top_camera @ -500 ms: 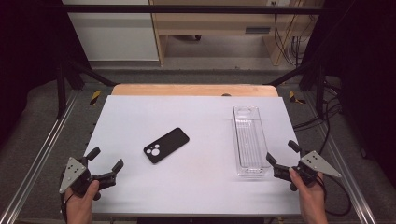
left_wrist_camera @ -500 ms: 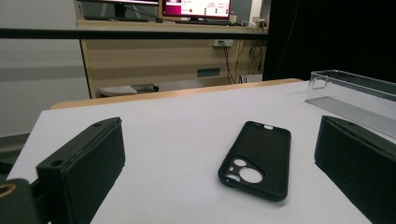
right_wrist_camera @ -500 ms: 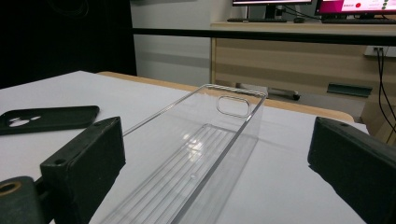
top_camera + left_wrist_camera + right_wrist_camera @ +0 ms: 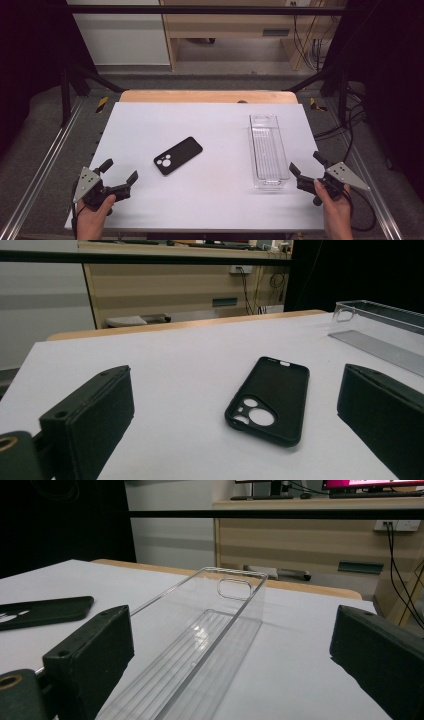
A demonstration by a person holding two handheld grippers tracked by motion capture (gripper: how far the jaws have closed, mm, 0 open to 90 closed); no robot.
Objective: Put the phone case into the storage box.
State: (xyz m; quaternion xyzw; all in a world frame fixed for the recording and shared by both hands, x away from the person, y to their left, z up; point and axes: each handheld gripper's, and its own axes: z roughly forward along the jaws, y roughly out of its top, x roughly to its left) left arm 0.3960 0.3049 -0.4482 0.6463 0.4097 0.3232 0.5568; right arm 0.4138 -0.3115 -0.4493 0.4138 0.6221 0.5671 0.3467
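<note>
While both hands rest low at the table's (image 4: 210, 107) near corners, the left gripper (image 4: 119, 175) and right gripper (image 4: 307, 165) gape wide and empty. Between them lies bare table; the phone case (image 4: 178, 155) lies mid-table and the clear tray (image 4: 268, 150) sits just ahead of the right gripper, toward the right edge. No writing is legible.

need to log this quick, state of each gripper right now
left gripper: open, holding nothing.
right gripper: open, holding nothing.
</note>
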